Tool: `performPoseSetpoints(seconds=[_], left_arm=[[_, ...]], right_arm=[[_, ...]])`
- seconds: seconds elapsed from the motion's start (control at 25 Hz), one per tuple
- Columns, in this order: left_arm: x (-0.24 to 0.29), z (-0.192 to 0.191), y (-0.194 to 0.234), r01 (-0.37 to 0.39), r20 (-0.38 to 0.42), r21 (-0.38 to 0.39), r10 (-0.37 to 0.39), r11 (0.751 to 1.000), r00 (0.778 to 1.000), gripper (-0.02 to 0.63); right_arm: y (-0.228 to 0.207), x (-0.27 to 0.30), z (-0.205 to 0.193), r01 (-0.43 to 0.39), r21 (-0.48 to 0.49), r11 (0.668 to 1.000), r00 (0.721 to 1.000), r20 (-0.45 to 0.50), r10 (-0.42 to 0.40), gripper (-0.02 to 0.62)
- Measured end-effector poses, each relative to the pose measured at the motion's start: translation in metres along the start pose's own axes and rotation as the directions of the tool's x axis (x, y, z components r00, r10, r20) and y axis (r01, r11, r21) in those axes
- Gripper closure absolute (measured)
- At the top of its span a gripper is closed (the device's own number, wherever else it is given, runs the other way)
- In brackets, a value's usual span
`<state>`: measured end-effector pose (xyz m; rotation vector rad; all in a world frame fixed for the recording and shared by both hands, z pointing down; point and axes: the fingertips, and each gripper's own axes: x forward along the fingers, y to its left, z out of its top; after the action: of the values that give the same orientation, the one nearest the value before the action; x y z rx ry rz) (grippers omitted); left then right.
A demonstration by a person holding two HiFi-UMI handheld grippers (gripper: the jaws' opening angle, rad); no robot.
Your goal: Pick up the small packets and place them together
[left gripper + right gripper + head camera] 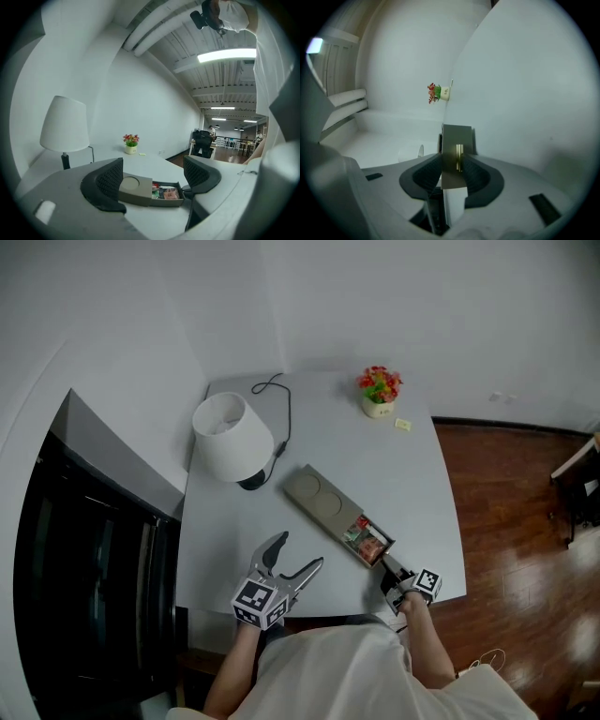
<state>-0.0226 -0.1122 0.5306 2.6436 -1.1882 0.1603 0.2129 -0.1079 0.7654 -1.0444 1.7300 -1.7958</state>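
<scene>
- Closest in, at the bottom of the head view, sits the person's pale shirt (pixel 375 671), with a bare forearm reaching up to each tool.
- Left gripper (pixel 298 553) hovers over the lower middle of the white table (pixel 412 484). Its jaws are spread wide with nothing between the pads. In its own view the organizer box is framed in the gap but lies farther off, untouched.
- Right gripper (pixel 390 572) is at the lower right, near the table's front edge. Its jaws are pinched on the drawer front (pixel 454 140), a flat grey-brown panel with a slim brass handle (pixel 459 157) between the pads.
- Organizer box (pixel 319 495) is long and grey-beige and runs diagonally from mid-frame toward the lower right. It has two round recesses on top.
- Its drawer (pixel 382 542) is pulled out at the lower-right end. Small packets (pixel 366 538) lie together inside it, one reddish and one greenish.
- One more pale-yellow packet (pixel 403 425) lies alone on the table in the upper right, just beside the flower pot (pixel 379 395) and well apart from the drawer.
- Table lamp (pixel 230 437) with a white shade stands at the upper left of the table. Its black cord (pixel 284 404) loops toward the far edge.
- Wooden floor (pixel 506 521) shows at the right.
</scene>
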Motion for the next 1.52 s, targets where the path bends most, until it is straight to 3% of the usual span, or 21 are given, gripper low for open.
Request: performPoseSetpoints(seconds=[0.2, 0.4, 0.64, 0.76, 0.84, 0.96, 1.04, 1.08, 1.16, 1.32, 1.48, 1.52], left_arm=[[0.011, 0.014, -0.009, 0.023, 0.065, -0.011, -0.022, 1.000, 0.998, 0.220], [0.023, 0.019, -0.029, 0.094, 0.071, 0.040, -0.096, 0.995, 0.993, 0.229], [0.028, 0.013, -0.048, 0.132, 0.066, 0.052, -0.136, 0.990, 0.989, 0.229], [0.026, 0.013, -0.050, 0.134, 0.063, 0.060, -0.138, 0.989, 0.988, 0.229], [0.024, 0.014, -0.047, 0.127, 0.065, 0.059, -0.130, 0.990, 0.989, 0.229], [0.020, 0.014, -0.040, 0.113, 0.069, 0.054, -0.117, 0.992, 0.991, 0.229], [0.017, 0.014, -0.037, 0.106, 0.071, 0.052, -0.110, 0.993, 0.991, 0.229], [0.017, 0.015, -0.034, 0.102, 0.074, 0.049, -0.105, 0.994, 0.992, 0.229], [0.015, 0.015, -0.029, 0.089, 0.079, 0.040, -0.092, 0.995, 0.993, 0.229], [0.012, 0.018, -0.018, 0.059, 0.094, 0.028, -0.062, 0.998, 0.994, 0.229], [0.005, 0.023, -0.007, 0.025, 0.117, 0.021, -0.027, 0.999, 0.993, 0.229], [0.003, 0.024, -0.004, 0.016, 0.121, 0.019, -0.018, 1.000, 0.993, 0.229]], right_arm=[[-0.005, -0.037, 0.002, 0.023, -0.006, 1.000, 0.999, 0.027, -0.023, 0.454], [-0.016, -0.075, 0.009, 0.039, -0.010, 0.999, 0.998, 0.049, -0.039, 0.453], [-0.015, -0.078, 0.010, 0.085, -0.029, 0.996, 0.996, 0.034, -0.084, 0.453], [-0.025, -0.081, 0.015, 0.148, -0.041, 0.988, 0.988, 0.045, -0.146, 0.451], [-0.031, -0.086, 0.024, 0.234, -0.108, 0.966, 0.971, 0.071, -0.228, 0.433], [-0.033, -0.102, 0.043, 0.391, -0.266, 0.881, 0.920, 0.144, -0.365, 0.413], [-0.019, -0.110, 0.058, 0.429, -0.363, 0.827, 0.903, 0.206, -0.377, 0.404], [-0.007, -0.111, 0.065, 0.427, -0.399, 0.812, 0.903, 0.239, -0.357, 0.403], [0.022, -0.108, 0.078, 0.423, -0.479, 0.769, 0.902, 0.302, -0.308, 0.293], [0.086, -0.093, 0.094, 0.460, -0.676, 0.575, 0.885, 0.402, -0.235, 0.293], [0.166, -0.060, 0.083, 0.372, -0.821, 0.433, 0.920, 0.386, -0.059, 0.285], [0.185, -0.050, 0.077, 0.342, -0.856, 0.387, 0.930, 0.367, -0.012, 0.234]])
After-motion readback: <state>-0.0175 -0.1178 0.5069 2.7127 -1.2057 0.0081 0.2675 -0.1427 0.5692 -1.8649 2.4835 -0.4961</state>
